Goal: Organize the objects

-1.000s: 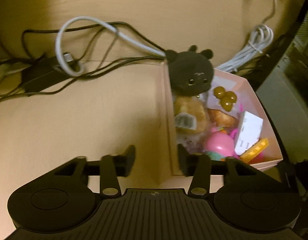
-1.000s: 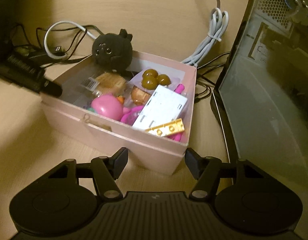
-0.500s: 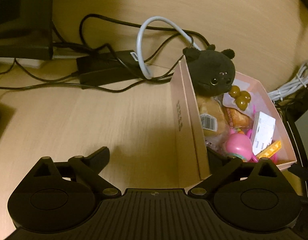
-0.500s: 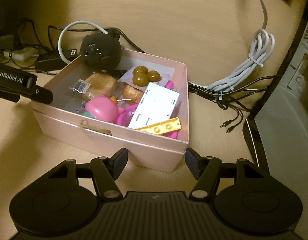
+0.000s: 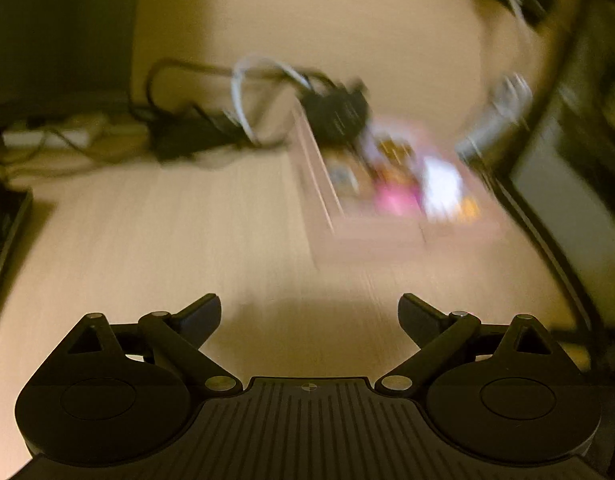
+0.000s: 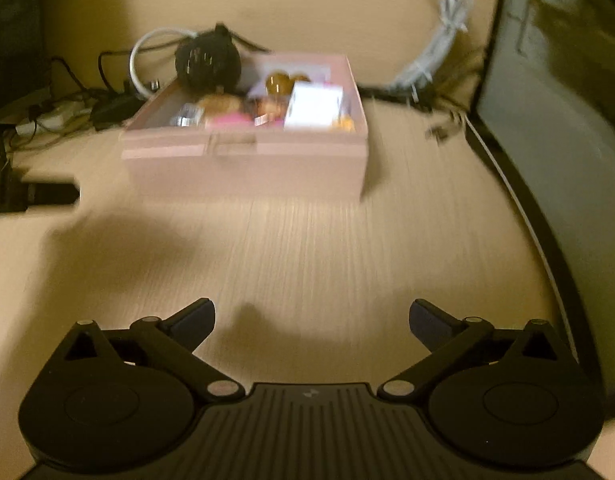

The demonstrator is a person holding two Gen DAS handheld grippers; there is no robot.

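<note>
A pink box [image 6: 247, 156] stands on the wooden desk, filled with small items: a black plush toy [image 6: 207, 62] at its back left, a white card [image 6: 313, 110], brown balls [image 6: 277, 82], a pink toy [image 6: 229, 120] and wrapped snacks. In the blurred left wrist view the box [image 5: 387, 236] lies ahead to the right with the plush [image 5: 337, 114] at its far corner. My left gripper [image 5: 309, 316] is open and empty, well short of the box. My right gripper [image 6: 311, 322] is open and empty, back from the box's front wall.
Black and white cables [image 6: 147, 80] and a power adapter [image 5: 187, 140] lie behind the box on the left. A bundled white cable [image 6: 439, 44] hangs at the back right. A computer case [image 6: 555, 120] stands along the right. My left gripper's tip [image 6: 39, 194] shows at the left.
Both grippers have pulled back from the box and opened wider. The left no longer straddles the box's left wall. The box stays in place on the desk.
</note>
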